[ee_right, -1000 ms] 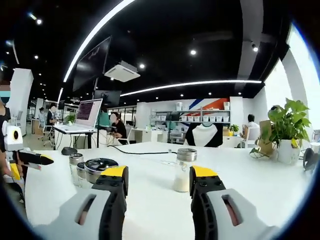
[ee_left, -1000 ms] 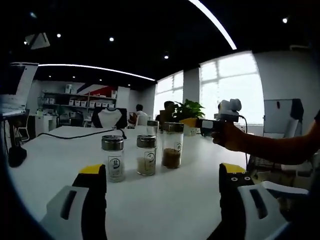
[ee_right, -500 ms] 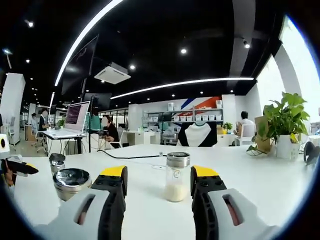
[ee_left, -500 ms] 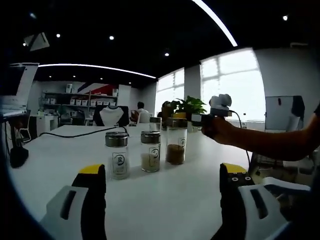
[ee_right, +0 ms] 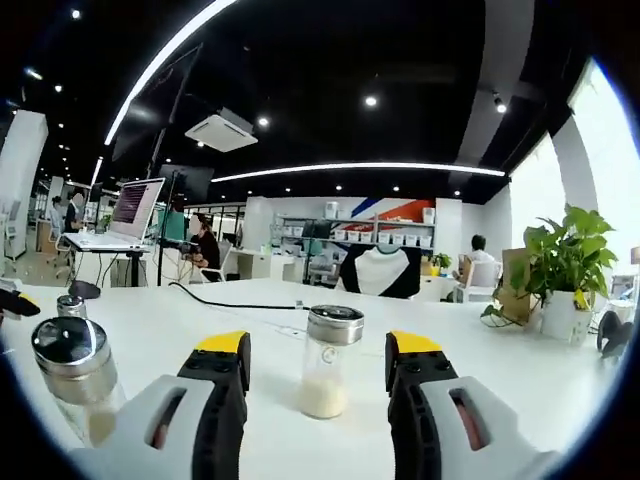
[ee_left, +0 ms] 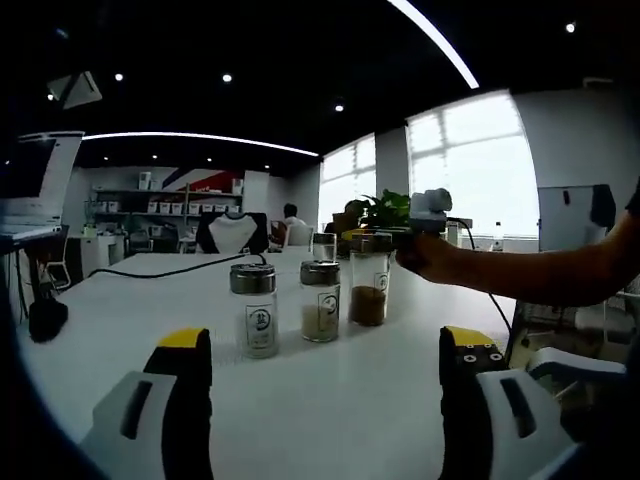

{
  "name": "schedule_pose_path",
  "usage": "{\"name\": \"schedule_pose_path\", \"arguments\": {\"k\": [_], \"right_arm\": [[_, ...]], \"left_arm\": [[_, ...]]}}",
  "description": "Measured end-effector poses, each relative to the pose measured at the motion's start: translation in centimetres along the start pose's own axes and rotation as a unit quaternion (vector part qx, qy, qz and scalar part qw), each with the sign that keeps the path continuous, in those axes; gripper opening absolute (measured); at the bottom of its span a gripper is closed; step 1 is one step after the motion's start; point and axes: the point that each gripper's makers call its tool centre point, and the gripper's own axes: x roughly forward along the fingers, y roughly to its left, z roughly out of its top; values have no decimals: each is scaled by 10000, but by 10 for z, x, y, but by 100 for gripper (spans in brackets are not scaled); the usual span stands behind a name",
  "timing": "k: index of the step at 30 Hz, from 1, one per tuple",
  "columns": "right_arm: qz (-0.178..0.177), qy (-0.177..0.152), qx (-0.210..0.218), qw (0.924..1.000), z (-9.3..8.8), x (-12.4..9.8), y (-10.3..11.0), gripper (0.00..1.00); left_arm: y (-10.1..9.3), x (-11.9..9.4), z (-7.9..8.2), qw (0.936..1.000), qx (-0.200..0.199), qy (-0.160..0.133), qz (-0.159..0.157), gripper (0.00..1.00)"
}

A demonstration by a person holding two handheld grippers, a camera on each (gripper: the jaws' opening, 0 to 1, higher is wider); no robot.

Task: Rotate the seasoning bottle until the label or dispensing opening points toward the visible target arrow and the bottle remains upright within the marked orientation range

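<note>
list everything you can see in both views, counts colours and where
seasoning bottles: three in a row on the table, clear glass with silver caps, left gripper view
seasoning bottle with white contents: one, upright between the right hand-held gripper's open jaws
silver-capped bottle: one, near the lower left, right gripper view
white table: one, under everything
black cable: one, across the table's far side
potted plant: one, green, table's right edge
open laptop: one, far left
left hand-held gripper: open, yellow tips
right hand-held gripper: open, yellow tips
person's arm: one, reaching in from the right
</note>
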Motion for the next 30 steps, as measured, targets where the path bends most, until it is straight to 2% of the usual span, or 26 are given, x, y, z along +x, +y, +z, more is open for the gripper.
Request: {"name": "schedule_pose_path", "arguments": {"k": [5, 9, 13, 16, 23, 30], "right_arm": [[-125, 51, -133, 9998, -3, 17, -9, 60], [-123, 48, -129, 9998, -5, 29, -13, 59], [-83, 159, 13, 9998, -15, 43, -15, 58], [-56, 178, 318, 9993, -21, 51, -15, 57], [-180, 232, 321, 9991, -27, 68, -22, 52], [-136, 378, 270, 9988, -34, 81, -22, 49]], "left_arm": [[4, -1, -1, 9997, 205, 75, 56, 100], [9, -3, 2, 9998, 193, 38, 88, 100], [13, -2, 1, 9995, 279, 61, 113, 100], [15, 0, -3, 9995, 290, 122, 99, 100], [19, 0, -5, 9995, 250, 178, 115, 99], [22, -2, 3, 9995, 238, 146, 155, 99]]}}
